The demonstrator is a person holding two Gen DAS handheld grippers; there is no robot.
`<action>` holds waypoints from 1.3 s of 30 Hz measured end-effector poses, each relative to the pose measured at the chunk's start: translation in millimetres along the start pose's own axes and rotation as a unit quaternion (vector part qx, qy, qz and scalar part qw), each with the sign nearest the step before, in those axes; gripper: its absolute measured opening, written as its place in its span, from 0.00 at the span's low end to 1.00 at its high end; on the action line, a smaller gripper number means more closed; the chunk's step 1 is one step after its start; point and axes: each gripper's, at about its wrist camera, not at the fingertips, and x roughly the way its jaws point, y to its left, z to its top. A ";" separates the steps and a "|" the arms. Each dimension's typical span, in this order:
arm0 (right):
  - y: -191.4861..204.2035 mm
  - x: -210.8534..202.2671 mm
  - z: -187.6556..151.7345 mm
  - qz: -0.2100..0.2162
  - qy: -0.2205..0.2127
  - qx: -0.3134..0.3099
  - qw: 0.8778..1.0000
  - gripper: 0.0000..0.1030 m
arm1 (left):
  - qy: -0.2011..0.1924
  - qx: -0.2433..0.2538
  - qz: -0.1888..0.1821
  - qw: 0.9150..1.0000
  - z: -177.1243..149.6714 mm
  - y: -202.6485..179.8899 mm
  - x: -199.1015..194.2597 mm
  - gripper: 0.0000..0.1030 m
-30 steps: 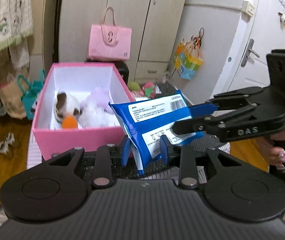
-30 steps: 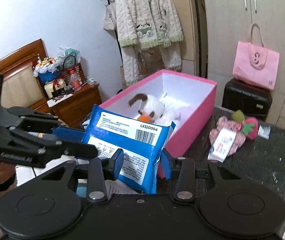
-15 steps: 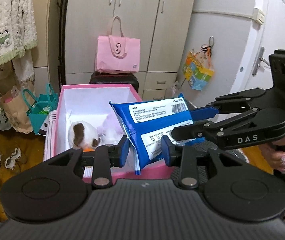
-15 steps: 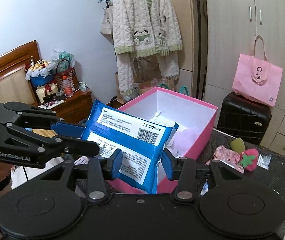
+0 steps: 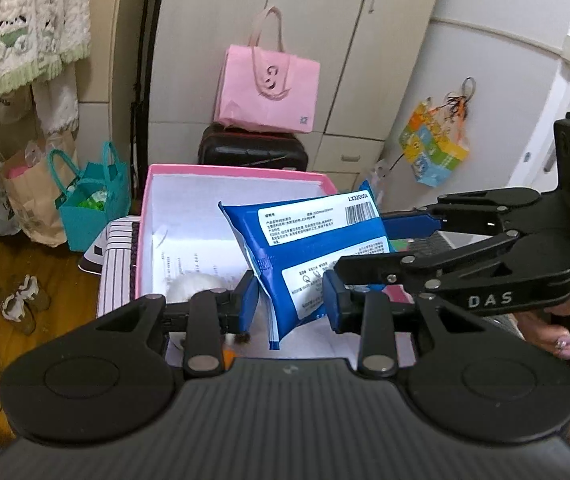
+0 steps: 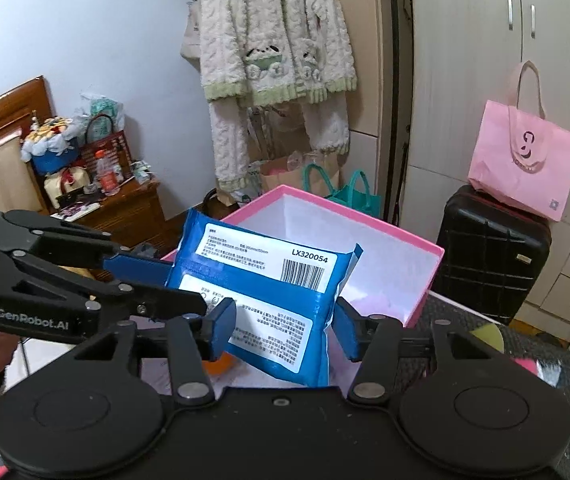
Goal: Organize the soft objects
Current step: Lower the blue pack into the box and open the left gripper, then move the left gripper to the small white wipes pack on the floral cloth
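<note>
A blue wipes pack (image 5: 309, 248) with white labels hangs tilted over the open pink box (image 5: 237, 170). My left gripper (image 5: 289, 308) is shut on the pack's lower end. In the right wrist view the same pack (image 6: 269, 280) sits between the jaws of my right gripper (image 6: 285, 328), which are opening; a small gap shows at the right pad. The pink box (image 6: 365, 216) lies just beyond and below. A white plush toy (image 5: 193, 284) rests inside it, mostly hidden by my fingers.
A black suitcase (image 5: 253, 152) with a pink tote bag (image 5: 269, 84) stands behind the box. A teal bag (image 5: 93, 204) and shoes (image 5: 5, 300) sit on the floor at left. A dark mat (image 6: 485, 360) covers the table right of the box.
Both grippers have carried the pack forward, from in front of the pink box to over its opening. The right jaws have spread apart from the pack.
</note>
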 end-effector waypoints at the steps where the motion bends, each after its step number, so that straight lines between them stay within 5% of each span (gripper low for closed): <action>1: -2.3 6.1 0.8 0.001 0.003 0.002 1.000 0.57 | 0.007 -0.003 0.005 1.000 1.4 3.7 6.1 0.31; 6: -5.2 27.8 0.3 -0.001 0.014 -0.009 1.000 0.57 | 0.036 -0.017 0.017 0.999 -1.0 11.6 24.9 0.31; 15: -1.4 29.0 -2.3 -0.042 0.012 -0.039 0.998 0.59 | 0.013 0.021 0.068 0.997 -5.2 -2.2 14.2 0.43; 39: 35.5 -84.5 -35.0 -0.024 -0.008 -0.087 0.996 0.61 | 0.002 0.111 0.053 0.992 -23.3 -74.9 -75.1 0.57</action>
